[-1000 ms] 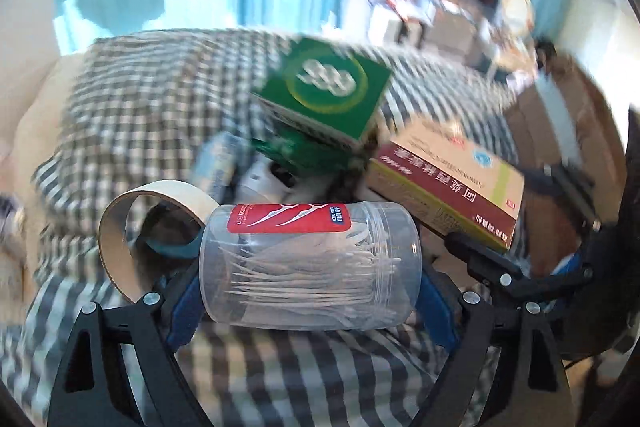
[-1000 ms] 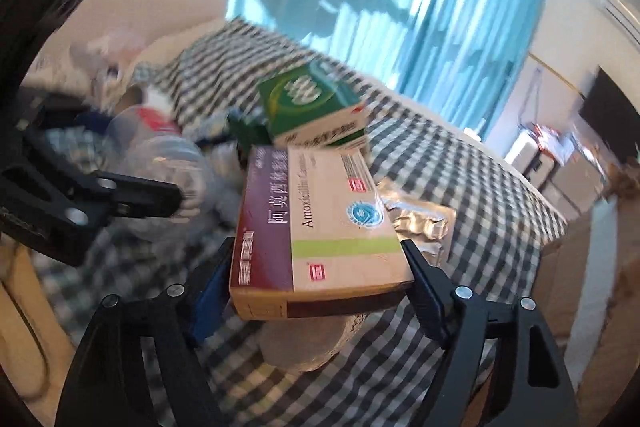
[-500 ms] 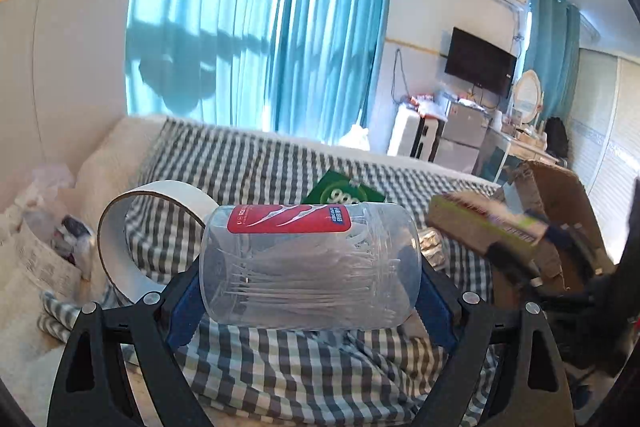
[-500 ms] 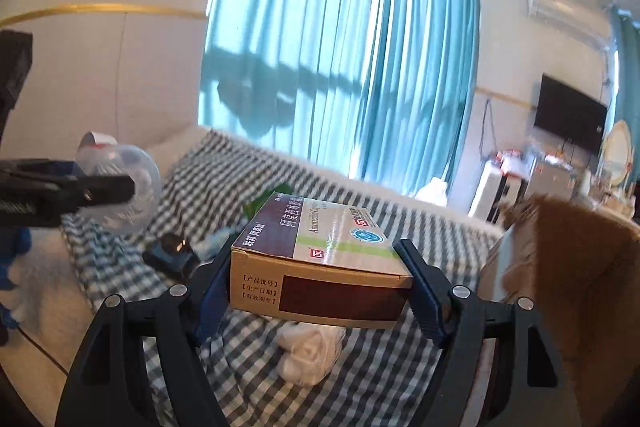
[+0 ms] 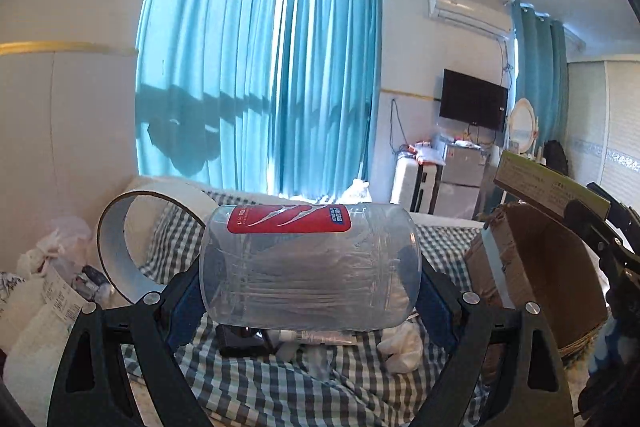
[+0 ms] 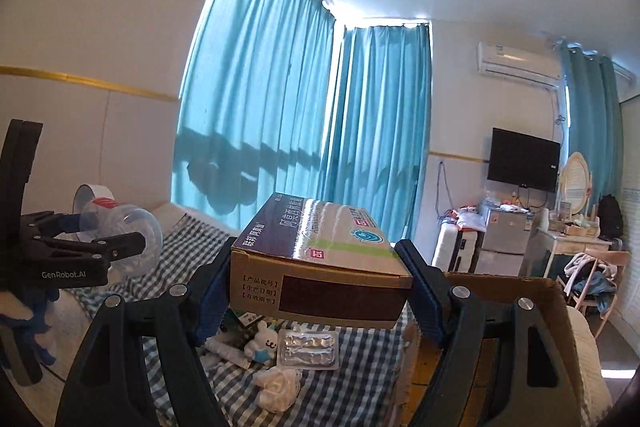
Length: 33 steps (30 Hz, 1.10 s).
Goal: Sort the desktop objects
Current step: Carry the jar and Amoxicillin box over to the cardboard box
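A clear plastic jar (image 5: pixel 308 279) with a red label lies sideways between the blue pads of my left gripper (image 5: pixel 310 293), which is shut on it and held above the checked cloth (image 5: pixel 280 387). A tape roll (image 5: pixel 120 247) sticks up just behind the left finger. My right gripper (image 6: pixel 318 281) is shut on a purple and tan medicine box (image 6: pixel 320 259), lifted level beside the open cardboard box (image 6: pixel 520 291). In the right wrist view, the left gripper (image 6: pixel 96 231) with the jar (image 6: pixel 124 227) is at the far left.
On the checked cloth under the grippers lie a blister pack (image 6: pixel 308 347), a small bunny toy (image 6: pixel 262 345), a crumpled tissue (image 6: pixel 280 387), a tube (image 5: pixel 316 337) and a black item (image 5: pixel 240 341). Bags (image 5: pixel 48 267) lie left. Blue curtains (image 5: pixel 260 87) hang behind.
Both grippers have risen from the pile with the jar and the medicine box held. The views have tilted up to the room. The green box has dropped out of sight.
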Each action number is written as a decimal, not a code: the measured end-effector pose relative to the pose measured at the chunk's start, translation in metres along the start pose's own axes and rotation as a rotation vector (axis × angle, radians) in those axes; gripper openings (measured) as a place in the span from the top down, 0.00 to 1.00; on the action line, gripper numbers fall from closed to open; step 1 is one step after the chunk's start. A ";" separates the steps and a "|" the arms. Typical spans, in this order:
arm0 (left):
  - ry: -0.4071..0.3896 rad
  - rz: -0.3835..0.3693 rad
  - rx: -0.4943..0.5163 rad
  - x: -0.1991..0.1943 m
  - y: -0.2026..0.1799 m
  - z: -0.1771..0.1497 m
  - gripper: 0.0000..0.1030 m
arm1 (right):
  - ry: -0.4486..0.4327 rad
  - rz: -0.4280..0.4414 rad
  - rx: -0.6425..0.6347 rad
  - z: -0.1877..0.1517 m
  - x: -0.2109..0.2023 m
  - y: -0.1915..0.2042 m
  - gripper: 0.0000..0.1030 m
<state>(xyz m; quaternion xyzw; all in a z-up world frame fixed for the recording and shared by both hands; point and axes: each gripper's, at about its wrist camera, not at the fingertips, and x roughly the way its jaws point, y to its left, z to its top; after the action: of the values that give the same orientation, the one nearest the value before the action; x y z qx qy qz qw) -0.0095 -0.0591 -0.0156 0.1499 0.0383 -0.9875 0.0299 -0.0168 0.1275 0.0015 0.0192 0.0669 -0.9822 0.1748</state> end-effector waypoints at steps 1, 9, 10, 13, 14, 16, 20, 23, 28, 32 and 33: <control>-0.009 -0.006 -0.001 -0.004 -0.002 0.002 0.12 | -0.007 -0.006 0.005 0.004 -0.005 -0.002 0.26; -0.047 -0.027 -0.017 -0.026 -0.018 0.021 0.12 | -0.089 -0.069 0.029 0.027 -0.056 -0.022 0.26; -0.057 -0.032 -0.015 -0.030 -0.022 0.025 0.12 | -0.096 -0.082 0.026 0.027 -0.063 -0.025 0.26; -0.079 -0.042 0.010 -0.039 -0.036 0.033 0.12 | -0.105 -0.129 0.027 0.030 -0.078 -0.036 0.26; -0.079 -0.049 0.020 -0.039 -0.041 0.035 0.12 | -0.110 -0.142 0.026 0.028 -0.086 -0.043 0.26; -0.075 -0.068 0.031 -0.040 -0.051 0.038 0.12 | -0.122 -0.162 0.022 0.030 -0.095 -0.050 0.26; -0.070 -0.089 0.049 -0.040 -0.072 0.041 0.12 | -0.149 -0.208 0.006 0.031 -0.113 -0.063 0.26; -0.067 -0.115 0.043 -0.039 -0.086 0.042 0.12 | -0.162 -0.222 0.020 0.030 -0.123 -0.074 0.26; -0.072 -0.153 0.057 -0.039 -0.110 0.049 0.12 | -0.172 -0.266 0.034 0.029 -0.136 -0.092 0.26; -0.079 -0.195 0.056 -0.037 -0.128 0.056 0.12 | -0.175 -0.282 0.084 0.028 -0.145 -0.110 0.26; -0.088 -0.201 0.061 -0.038 -0.133 0.057 0.12 | -0.180 -0.272 0.111 0.027 -0.147 -0.116 0.26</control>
<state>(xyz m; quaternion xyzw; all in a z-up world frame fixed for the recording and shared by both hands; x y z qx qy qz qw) 0.0003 0.0707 0.0584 0.1029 0.0219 -0.9918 -0.0723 0.0808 0.2814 0.0517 -0.0685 -0.0013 -0.9967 0.0443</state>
